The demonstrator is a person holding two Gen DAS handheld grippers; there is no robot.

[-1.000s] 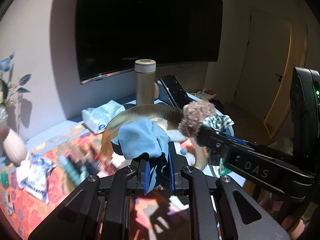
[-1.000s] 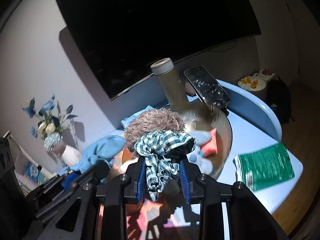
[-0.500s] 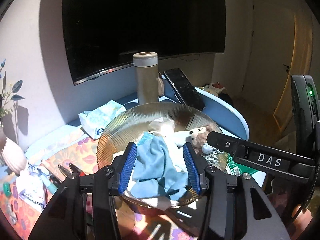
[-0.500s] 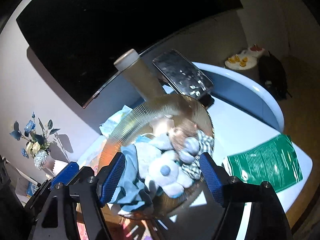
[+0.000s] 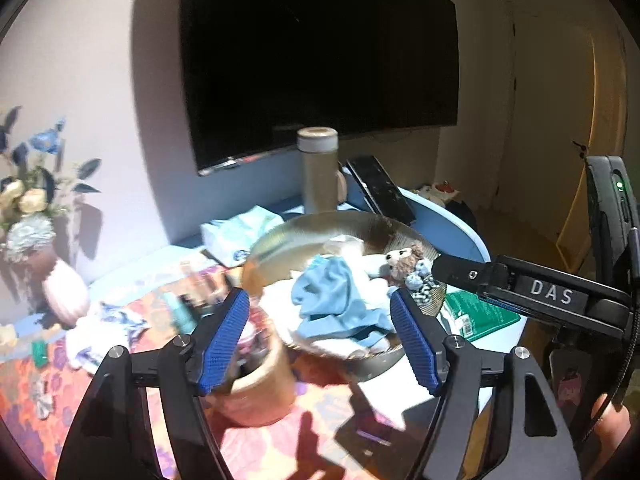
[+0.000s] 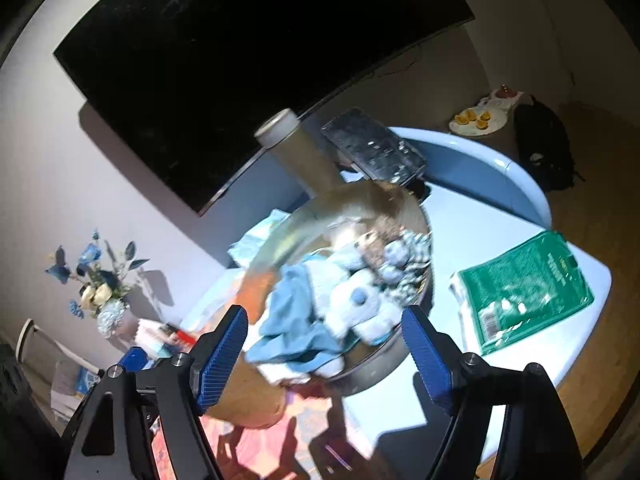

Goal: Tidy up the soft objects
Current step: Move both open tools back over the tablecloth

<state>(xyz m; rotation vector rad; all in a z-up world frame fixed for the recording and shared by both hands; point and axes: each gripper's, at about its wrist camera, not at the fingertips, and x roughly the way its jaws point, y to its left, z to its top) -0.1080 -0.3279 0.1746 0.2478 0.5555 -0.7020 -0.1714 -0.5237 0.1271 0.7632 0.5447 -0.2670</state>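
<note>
both grippers opening, empty; blue cloth lies in bowl beyond.

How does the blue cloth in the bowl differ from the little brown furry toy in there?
The blue cloth is flat, smooth fabric, crumpled in loose folds; the brown toy is shaggy and rounded, with a small face. The cloth sprawls over the near side of the bowl and covers far more of it; the toy sits compact toward the right rim. Both lie loose in the bowl, gripped by nothing.

Blues and ambers between my tongs

A sky-blue cloth and blue-and-white checked fabric lie in the amber ribbed bowl; my tongs' pads are royal blue, the packet green.
</note>
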